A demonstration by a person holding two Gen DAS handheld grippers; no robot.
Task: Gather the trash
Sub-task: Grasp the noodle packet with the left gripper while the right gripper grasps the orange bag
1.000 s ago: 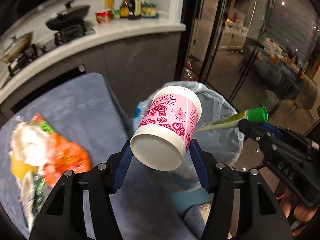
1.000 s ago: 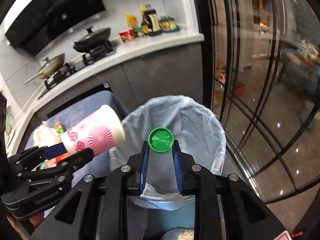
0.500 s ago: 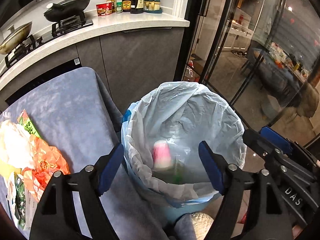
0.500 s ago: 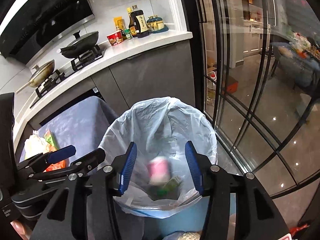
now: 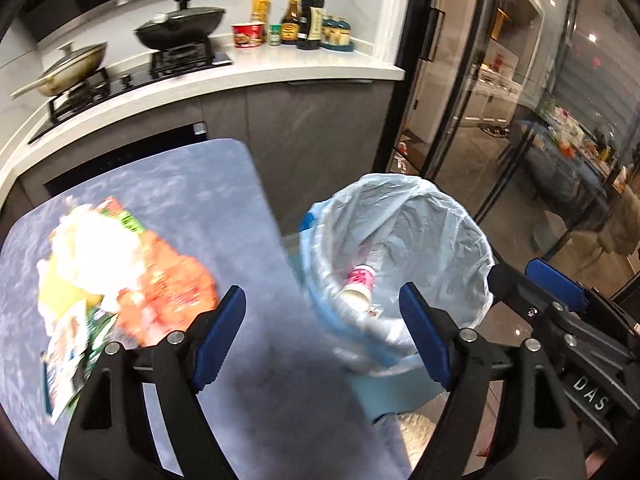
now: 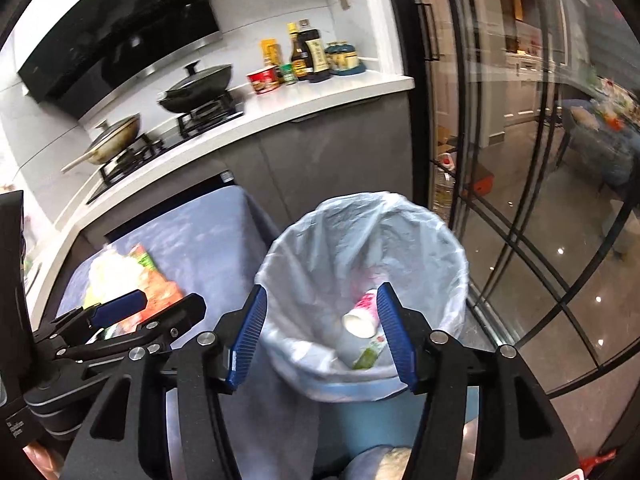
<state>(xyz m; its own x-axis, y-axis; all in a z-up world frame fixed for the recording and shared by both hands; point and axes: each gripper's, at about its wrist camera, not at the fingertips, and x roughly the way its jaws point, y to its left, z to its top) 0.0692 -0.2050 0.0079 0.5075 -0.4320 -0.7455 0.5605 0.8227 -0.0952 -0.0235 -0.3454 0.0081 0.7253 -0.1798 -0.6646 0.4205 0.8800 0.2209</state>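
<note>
Your blue bin (image 6: 384,398), lined with a pale plastic bag (image 6: 360,240), held the pink-and-white cup (image 6: 362,316) lying on its side, with a green wrapper (image 6: 368,354) touching it lower down. More trash (image 5: 120,276), white tissue over orange and green packets, lay piled on the blue-grey tabletop (image 5: 192,184) just beside the bin. Your left gripper (image 5: 322,334) hung above the table edge, blue pads spread wide, nothing in them; your right gripper (image 6: 320,334) hung over the bin mouth, likewise agape and empty. Behind stood a counter (image 6: 320,92) with bottles, a red tub and two pans. The right gripper's body read "DAS" in the left wrist view.
</note>
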